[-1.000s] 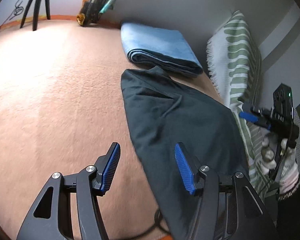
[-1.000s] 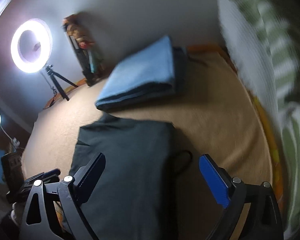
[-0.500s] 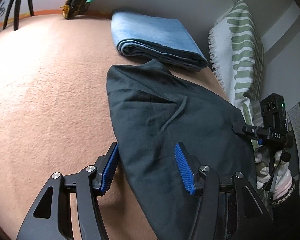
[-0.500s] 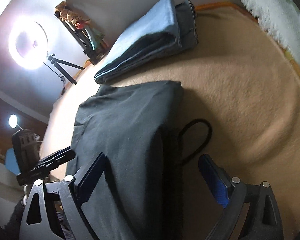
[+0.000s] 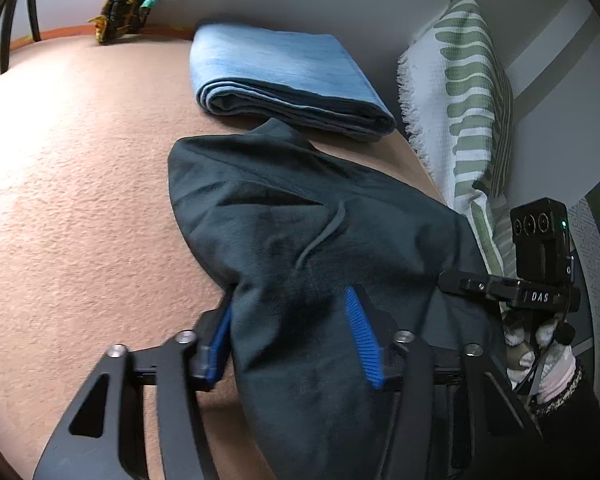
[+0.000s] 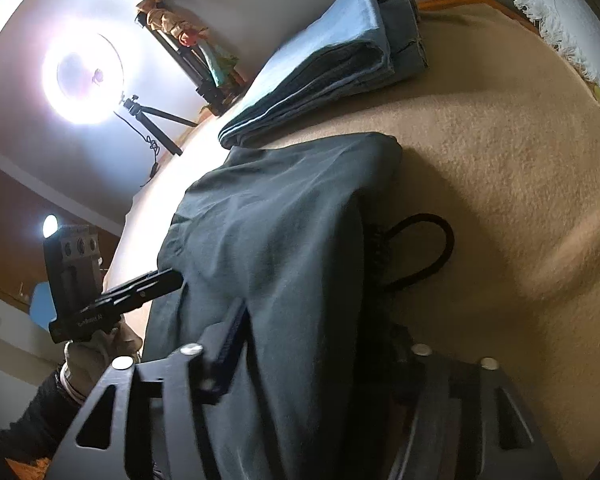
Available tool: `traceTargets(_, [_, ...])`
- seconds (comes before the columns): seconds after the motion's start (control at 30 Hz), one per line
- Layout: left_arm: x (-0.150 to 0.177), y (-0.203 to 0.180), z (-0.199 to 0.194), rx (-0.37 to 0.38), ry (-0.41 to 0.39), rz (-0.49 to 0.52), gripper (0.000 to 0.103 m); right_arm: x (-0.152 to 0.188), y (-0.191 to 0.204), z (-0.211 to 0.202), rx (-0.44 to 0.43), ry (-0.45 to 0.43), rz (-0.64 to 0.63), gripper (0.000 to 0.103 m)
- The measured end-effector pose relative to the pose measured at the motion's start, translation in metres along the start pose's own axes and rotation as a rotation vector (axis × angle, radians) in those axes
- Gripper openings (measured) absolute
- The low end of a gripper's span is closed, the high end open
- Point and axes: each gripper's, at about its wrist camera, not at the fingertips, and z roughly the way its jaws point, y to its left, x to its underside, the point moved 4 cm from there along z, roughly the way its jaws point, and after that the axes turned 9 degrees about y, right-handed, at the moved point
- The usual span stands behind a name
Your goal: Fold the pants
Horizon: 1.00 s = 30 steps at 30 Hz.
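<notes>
Dark grey pants [image 5: 300, 216] lie on the tan blanket, and also show in the right wrist view [image 6: 284, 216]. My left gripper [image 5: 290, 332] straddles the near left edge of the pants, jaws wide apart with cloth between the blue pads, not pinched. My right gripper [image 6: 316, 344] straddles the near right edge the same way; its right finger is hidden under the cloth. A black drawstring loop [image 6: 428, 248] sticks out at the right side of the pants. Each gripper shows in the other's view: the right one [image 5: 500, 284], the left one [image 6: 140, 288].
Folded blue jeans [image 5: 284, 80] lie just beyond the pants, near the wall. A green-striped pillow [image 5: 468, 112] stands at the right. A ring light on a tripod [image 6: 84, 80] and a small figure stand [image 6: 188, 52] sit at the back.
Both grippers moved forward onto the near end of the pants; cloth now lies between the open jaws of each. The pants bunched up slightly at the near edge.
</notes>
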Motion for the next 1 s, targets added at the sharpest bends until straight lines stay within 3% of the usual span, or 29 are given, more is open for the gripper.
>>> traceTargets(0.03, [0.0, 0.0, 0.0, -0.009, -0.002, -0.002, 0.029, 0.0, 0.001, -0.001, 0.007, -0.003, -0.002, 0.047])
traceTargets(0.2, [0.0, -0.002, 0.0, -0.03, -0.01, 0.01, 0.022, 0.0, 0.007, -0.006, 0.043, -0.012, -0.034, 0.043])
traceTargets(0.3, [0.0, -0.003, -0.001, -0.049, -0.015, 0.025, 0.017, -0.001, 0.001, 0.001, 0.02, 0.0, 0.014, 0.06])
traceTargets(0.33, [0.001, -0.003, -0.001, -0.051, -0.017, 0.025, 0.014, -0.001, 0.0, 0.002, 0.013, -0.022, 0.026, 0.059])
traceTargets(0.53, [0.001, -0.012, -0.014, -0.054, -0.057, 0.049, 0.007, 0.002, 0.021, -0.011, 0.06, -0.054, -0.025, 0.03])
traceTargets(1.0, [-0.007, -0.039, -0.08, -0.067, -0.208, 0.148, 0.004, 0.003, 0.108, -0.074, 0.224, -0.192, -0.197, 0.027])
